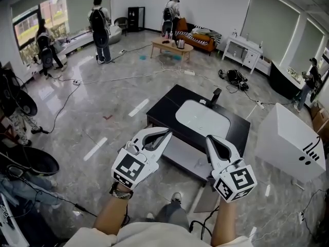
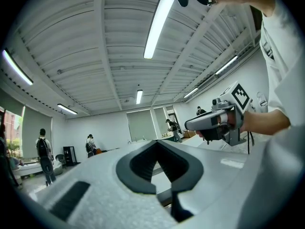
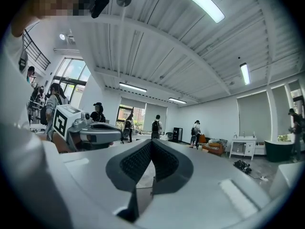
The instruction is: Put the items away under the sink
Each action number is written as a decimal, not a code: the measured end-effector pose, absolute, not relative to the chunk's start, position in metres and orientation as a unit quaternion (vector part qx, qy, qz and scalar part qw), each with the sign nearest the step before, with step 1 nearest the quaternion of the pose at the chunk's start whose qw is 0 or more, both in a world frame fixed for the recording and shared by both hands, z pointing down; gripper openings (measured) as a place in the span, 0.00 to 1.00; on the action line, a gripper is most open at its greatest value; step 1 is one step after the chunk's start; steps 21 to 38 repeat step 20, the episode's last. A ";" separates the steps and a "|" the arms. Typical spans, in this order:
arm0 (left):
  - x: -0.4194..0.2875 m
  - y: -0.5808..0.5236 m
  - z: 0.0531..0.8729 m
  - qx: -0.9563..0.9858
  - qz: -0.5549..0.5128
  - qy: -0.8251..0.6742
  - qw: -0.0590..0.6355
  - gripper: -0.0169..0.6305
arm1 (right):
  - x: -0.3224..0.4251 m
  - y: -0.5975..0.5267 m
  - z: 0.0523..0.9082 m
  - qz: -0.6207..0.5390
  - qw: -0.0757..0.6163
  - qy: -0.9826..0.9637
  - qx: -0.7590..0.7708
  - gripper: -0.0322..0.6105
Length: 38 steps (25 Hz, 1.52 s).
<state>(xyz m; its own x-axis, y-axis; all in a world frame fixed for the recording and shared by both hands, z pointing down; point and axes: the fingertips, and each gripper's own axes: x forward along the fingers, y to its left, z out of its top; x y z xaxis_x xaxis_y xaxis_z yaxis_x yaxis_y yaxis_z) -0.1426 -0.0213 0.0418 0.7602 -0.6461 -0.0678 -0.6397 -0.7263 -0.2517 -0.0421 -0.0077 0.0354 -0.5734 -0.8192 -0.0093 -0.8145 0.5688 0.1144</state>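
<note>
A black sink cabinet stands on the floor ahead of me, with a white basin and a dark faucet on top. Below the counter a pale shelf shows. I see no loose items in any view. My left gripper is held above the cabinet's front edge, shut, with nothing between its jaws. My right gripper hovers beside it, also shut and empty. In the left gripper view, the left gripper points up at the ceiling, with the right gripper alongside. The right gripper also points upward.
A large white box stands right of the cabinet. Cables trail over the glossy floor. Dark round gear sits at the left. Several people, a coffee table and a sofa are at the far end.
</note>
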 end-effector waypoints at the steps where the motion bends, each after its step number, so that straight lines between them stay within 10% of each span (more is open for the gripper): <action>1: -0.143 -0.021 0.043 -0.929 -0.012 0.346 0.130 0.03 | -0.043 -0.007 0.037 -0.052 0.022 -0.886 0.461 0.06; 38: -0.141 -0.014 0.043 -0.935 -0.011 0.329 0.130 0.03 | -0.050 -0.002 0.044 -0.044 0.032 -0.891 0.451 0.06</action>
